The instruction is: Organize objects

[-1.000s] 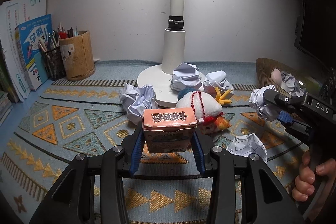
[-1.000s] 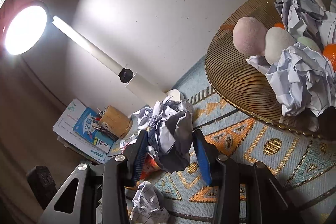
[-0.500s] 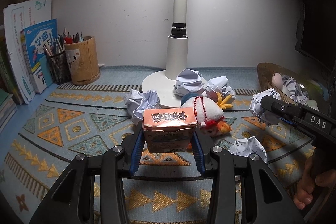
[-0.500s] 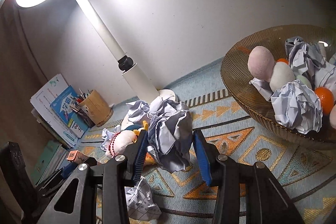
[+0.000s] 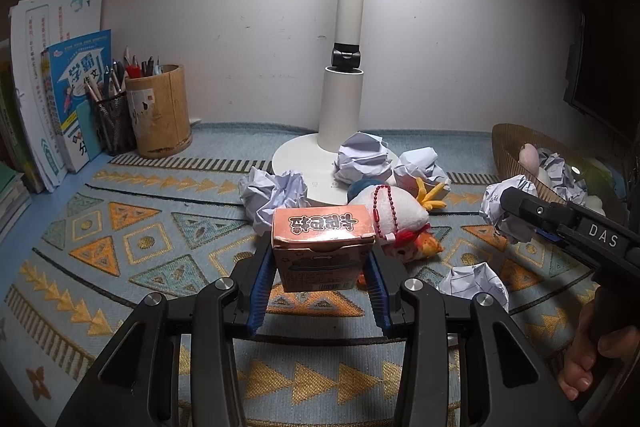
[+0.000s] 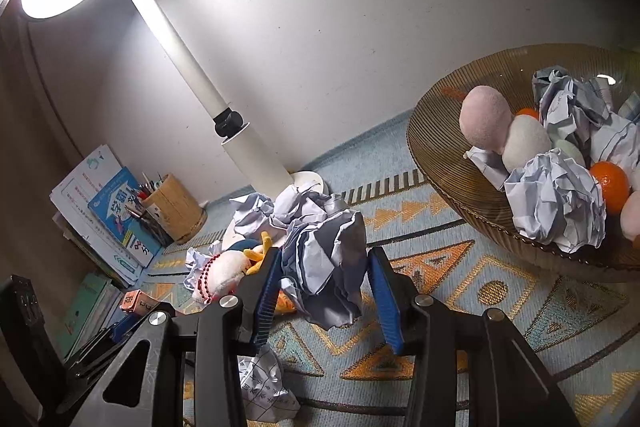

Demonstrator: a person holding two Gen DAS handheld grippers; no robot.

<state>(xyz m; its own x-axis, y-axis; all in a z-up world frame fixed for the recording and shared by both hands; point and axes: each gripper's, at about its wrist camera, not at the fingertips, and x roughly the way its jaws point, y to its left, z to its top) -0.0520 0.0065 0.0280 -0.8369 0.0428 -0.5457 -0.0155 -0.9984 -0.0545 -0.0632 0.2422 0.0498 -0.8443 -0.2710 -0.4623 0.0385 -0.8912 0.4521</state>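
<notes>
- Orange cardboard, a small carton (image 5: 323, 247), sat clenched between the blue pads of my left gripper (image 5: 320, 291), held clear above the patterned mat (image 5: 120, 247).
- My right gripper (image 6: 324, 291) was clamped on a crumpled paper ball (image 6: 324, 267), which bulged out above and below the pads; it also hung off the mat.
- I judged the step in hand to be carrying that ball to the woven basket (image 6: 440, 155) on the right. To do it well I would bring it in over the near rim and let go above the heap, not at the edge, since the basket already held paper wads, plush eggs (image 6: 486, 123) and an orange (image 6: 608, 183), and a light ball could roll back out.
- I had no clear home for the carton; the stationery corner at far left seemed a likely place, though that was only my guess.
- Just below the right gripper lay a gridded paper wad (image 6: 264, 387), still loose on the mat.
- Beyond the carton lay a white plush toy (image 5: 396, 215) with a red bead chain, on its side, with another wad (image 5: 276, 195) just beside it.
- Further back, two more wads (image 5: 364, 159) rested on the round base of the desk lamp (image 5: 344, 99), whose post stood between the two halves of the desk.
- At far left a bamboo pen holder (image 5: 160, 111) and a mesh pen cup stood before upright books (image 5: 76, 99) against the wall.
</notes>
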